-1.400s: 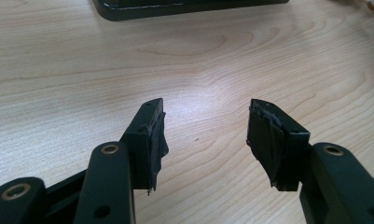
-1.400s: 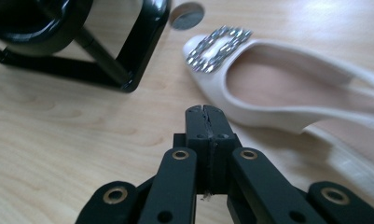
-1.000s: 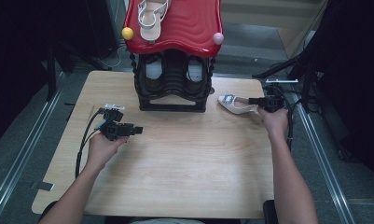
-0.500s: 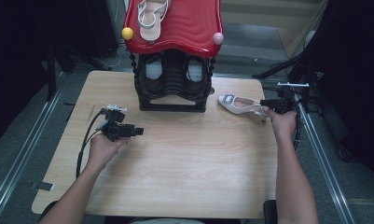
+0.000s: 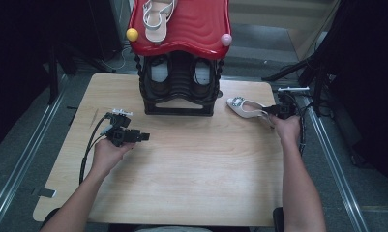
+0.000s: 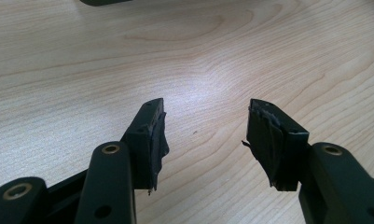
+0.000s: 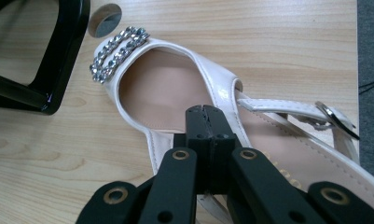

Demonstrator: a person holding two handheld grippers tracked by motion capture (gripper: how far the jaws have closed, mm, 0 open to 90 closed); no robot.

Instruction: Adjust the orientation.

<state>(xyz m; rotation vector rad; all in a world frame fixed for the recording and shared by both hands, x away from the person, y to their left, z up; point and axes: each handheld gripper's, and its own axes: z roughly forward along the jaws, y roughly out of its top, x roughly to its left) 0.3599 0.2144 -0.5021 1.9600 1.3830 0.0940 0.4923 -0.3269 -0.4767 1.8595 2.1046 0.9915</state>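
white shoe (image 7: 175, 93), red rack top (image 5: 191, 29)

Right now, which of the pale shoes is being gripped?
The white rhinestone-trimmed sandal lying on the wooden table, right of the black rack; the right gripper pinches it.

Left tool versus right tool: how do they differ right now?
The left tool stands open with bare table between its jaws; the right tool is shut on the white sandal. In the high view the left tool sits mid-table, the right tool at the table's right edge beside the shoe rack. Both have black jaws.
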